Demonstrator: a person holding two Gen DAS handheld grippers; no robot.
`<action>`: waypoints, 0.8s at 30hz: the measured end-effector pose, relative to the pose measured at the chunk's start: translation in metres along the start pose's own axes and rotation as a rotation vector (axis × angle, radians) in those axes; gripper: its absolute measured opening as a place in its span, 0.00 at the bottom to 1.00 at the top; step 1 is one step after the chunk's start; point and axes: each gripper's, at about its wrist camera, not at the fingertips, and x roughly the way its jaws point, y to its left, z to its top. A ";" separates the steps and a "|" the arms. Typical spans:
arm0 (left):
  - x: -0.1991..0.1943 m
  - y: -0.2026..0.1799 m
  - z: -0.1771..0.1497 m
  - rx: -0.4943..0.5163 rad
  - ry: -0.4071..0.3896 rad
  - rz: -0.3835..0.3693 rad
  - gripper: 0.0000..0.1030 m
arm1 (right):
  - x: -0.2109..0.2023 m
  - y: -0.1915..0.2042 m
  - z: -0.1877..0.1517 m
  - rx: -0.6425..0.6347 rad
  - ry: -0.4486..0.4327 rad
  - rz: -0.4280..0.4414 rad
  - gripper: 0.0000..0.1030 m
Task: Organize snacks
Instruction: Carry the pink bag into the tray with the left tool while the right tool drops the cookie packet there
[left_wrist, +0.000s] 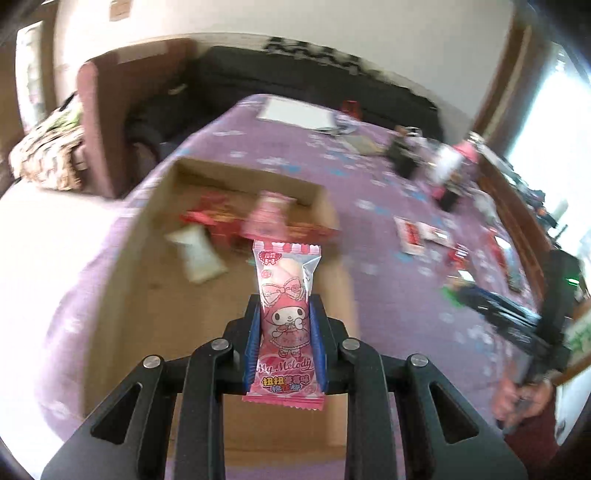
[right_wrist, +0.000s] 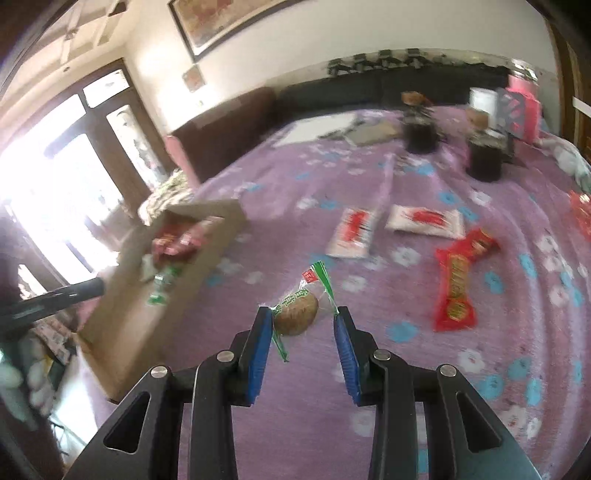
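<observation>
In the left wrist view, a shallow cardboard box (left_wrist: 155, 258) fills the left and centre of the frame, resting on a surface covered by a purple flowered cloth (left_wrist: 399, 229). Inside the box, toward its far end, lie a white packet (left_wrist: 197, 254), some red wrappers (left_wrist: 218, 218) and a blurred pink packet (left_wrist: 267, 214). At lower centre the left claw (left_wrist: 285, 325) is closed nearly all the way on a pink My Melody sweet packet (left_wrist: 286, 321), which stands upright between the blue pads above the box. To the right, more snack packets are scattered on the cloth, blurred. At the far right edge the other black claw tool and a hand (left_wrist: 528, 398) holding it come into view.

In the right wrist view, the same cardboard box (right_wrist: 207, 266) sits at centre left with red and green wrappers inside. At lower centre the right claw (right_wrist: 304, 317) is partly open, its blue pads pinching the clear wrapper ends of a round brown snack with green trim (right_wrist: 297, 312), so the packet spans the gap. To its right on the purple cloth (right_wrist: 406, 369) lie two white packets with red print (right_wrist: 354, 232), side by side, and further right a long red wrapper (right_wrist: 460, 280). Two dark jars (right_wrist: 484, 158) stand at upper right.
</observation>
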 end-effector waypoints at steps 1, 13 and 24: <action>0.003 0.012 0.003 -0.017 0.005 0.021 0.21 | 0.001 0.008 0.004 -0.010 0.003 0.013 0.34; 0.052 0.064 0.013 -0.097 0.087 0.084 0.21 | 0.061 0.127 0.026 -0.177 0.115 0.104 0.34; 0.060 0.077 0.016 -0.149 0.109 0.051 0.26 | 0.122 0.190 0.018 -0.252 0.225 0.131 0.37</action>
